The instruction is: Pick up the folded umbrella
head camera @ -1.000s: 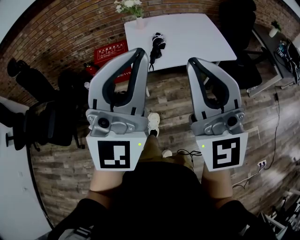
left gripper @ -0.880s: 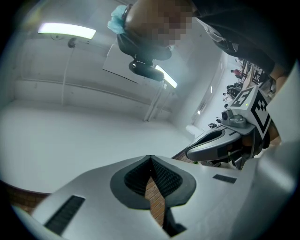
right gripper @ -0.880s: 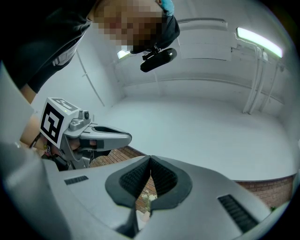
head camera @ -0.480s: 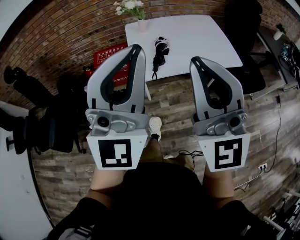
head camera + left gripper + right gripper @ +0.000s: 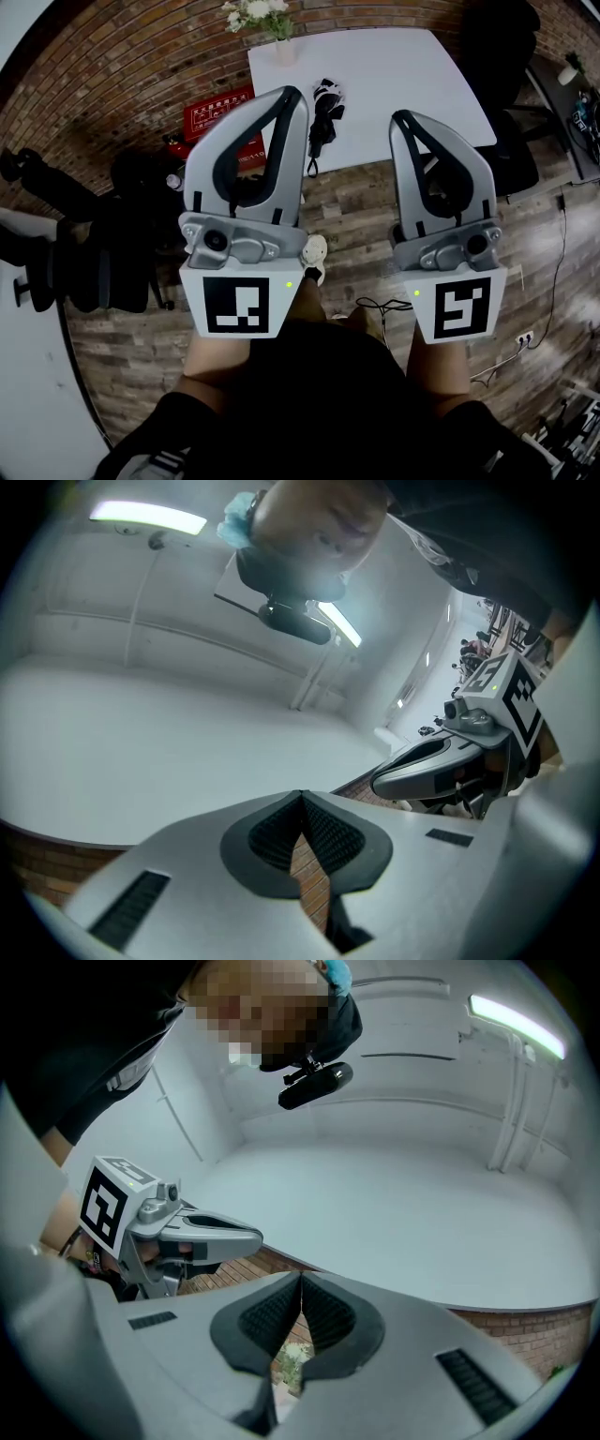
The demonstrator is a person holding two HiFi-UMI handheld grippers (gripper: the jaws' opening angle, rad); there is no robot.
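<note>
Head view: black folded umbrella lies on white table, near its front edge, ahead of left gripper and right gripper, not touched.
Left gripper view: jaws clenched, nothing between.
Right gripper view: same, pads together, empty.
Advice: open jaws before reaching, come across umbrella body.

One umbrella, one table, two grippers.
</note>
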